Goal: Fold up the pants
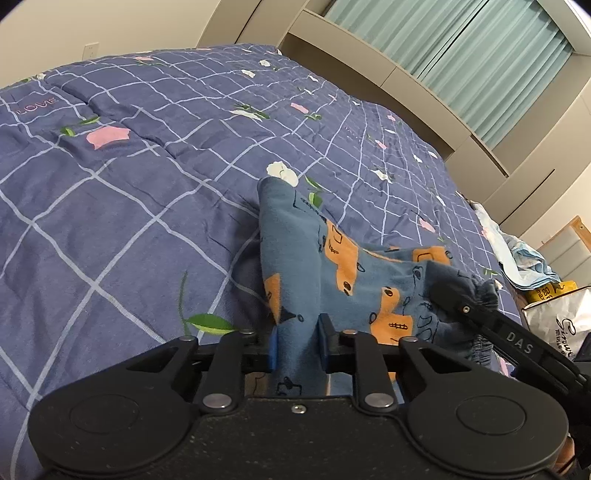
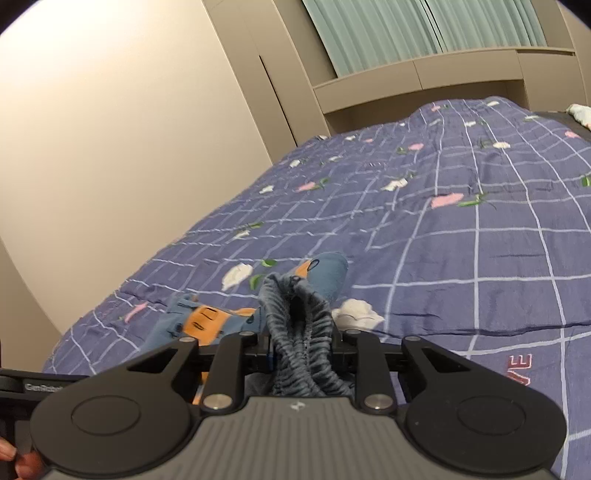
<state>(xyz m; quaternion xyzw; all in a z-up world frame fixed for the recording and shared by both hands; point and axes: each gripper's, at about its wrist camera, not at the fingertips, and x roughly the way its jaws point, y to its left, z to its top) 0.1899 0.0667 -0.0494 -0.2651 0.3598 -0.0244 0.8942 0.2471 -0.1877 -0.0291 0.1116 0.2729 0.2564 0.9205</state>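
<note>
In the left wrist view we see a bed cover (image 1: 129, 206), purple with a pale grid and scattered flowers, filling the left and centre of the frame. At lower centre our left gripper (image 1: 298, 345) is clamped on a fold of the pants (image 1: 332, 273), blue fabric printed with orange cars; the cloth runs between the two blue pads and rises toward the middle of the frame, where one corner stands up over the cover. Further right, the other gripper's black finger reaches in from the lower right edge and meets the gathered waistband. Along the top right hang pale green curtains (image 1: 461, 55) above a beige shelf unit, and at the right edge sit a pile of light cloth and a white bag (image 1: 554, 317).

In the right wrist view a plain cream wall (image 2: 110, 129) takes the upper left. Below it, at lower left, the car-printed part of the pants (image 2: 207, 317) lies on the cover. At lower centre our right gripper (image 2: 301, 350) is closed on the ribbed elastic waistband (image 2: 299, 325), which bunches up between its fingers. To the right the bed cover (image 2: 461, 258) stretches away, with curtains (image 2: 424, 26) at the top.
</note>
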